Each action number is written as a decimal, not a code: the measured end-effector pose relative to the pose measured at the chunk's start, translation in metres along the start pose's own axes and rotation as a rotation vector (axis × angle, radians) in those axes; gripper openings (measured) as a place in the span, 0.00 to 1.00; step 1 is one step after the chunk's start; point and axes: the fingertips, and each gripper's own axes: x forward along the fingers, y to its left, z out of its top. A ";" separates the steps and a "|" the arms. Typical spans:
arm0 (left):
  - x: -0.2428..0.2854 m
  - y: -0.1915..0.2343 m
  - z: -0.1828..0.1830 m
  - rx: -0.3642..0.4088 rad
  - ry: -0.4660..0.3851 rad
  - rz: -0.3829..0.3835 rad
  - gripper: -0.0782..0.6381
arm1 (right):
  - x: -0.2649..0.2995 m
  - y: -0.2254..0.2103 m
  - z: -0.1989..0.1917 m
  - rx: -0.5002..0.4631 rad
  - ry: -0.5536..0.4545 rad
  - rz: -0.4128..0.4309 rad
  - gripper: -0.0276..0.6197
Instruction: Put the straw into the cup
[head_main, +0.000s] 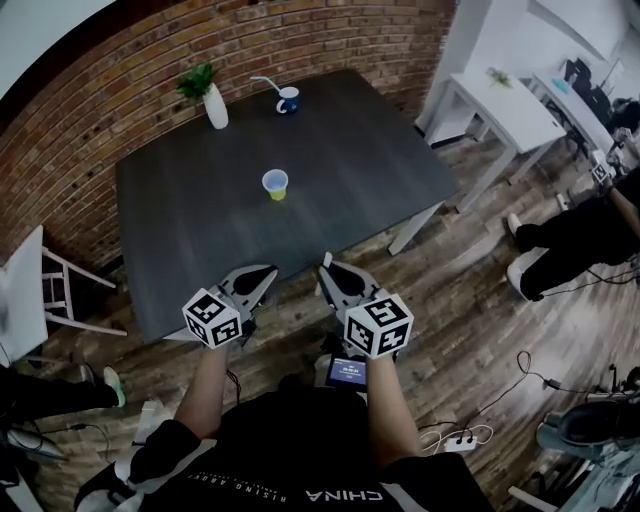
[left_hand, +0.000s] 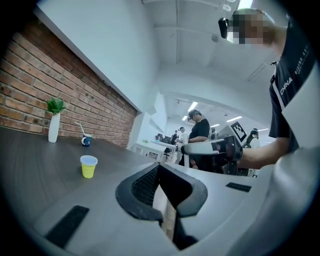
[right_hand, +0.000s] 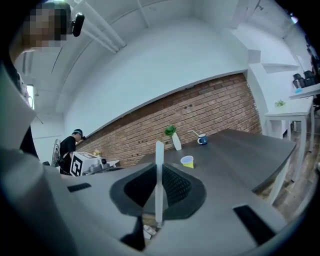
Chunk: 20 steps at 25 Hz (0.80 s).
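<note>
Over the near edge of the dark tabletop (head_main: 200, 230), the left tool (head_main: 262, 280) is pressed together, empty; the right tool (head_main: 328, 268) pinches the straw (right_hand: 159, 175) upright; the cup (head_main: 275, 184) stands well apart at mid-tabletop, and a straw striking its rim could tip so light a thing; brick wall (head_main: 120, 90) behind, vase (head_main: 215, 105) far left, mug (head_main: 288, 100) to its right, white table (head_main: 500, 110) right, wooden floor (head_main: 470, 300).
</note>
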 end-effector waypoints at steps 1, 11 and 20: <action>0.008 0.005 0.006 -0.004 -0.016 0.001 0.11 | 0.006 -0.007 0.007 0.001 -0.004 0.016 0.10; 0.076 0.049 0.039 -0.033 -0.068 0.058 0.11 | 0.054 -0.076 0.052 0.007 0.010 0.138 0.10; 0.082 0.078 0.035 -0.067 -0.070 0.163 0.11 | 0.087 -0.096 0.063 0.022 0.039 0.221 0.10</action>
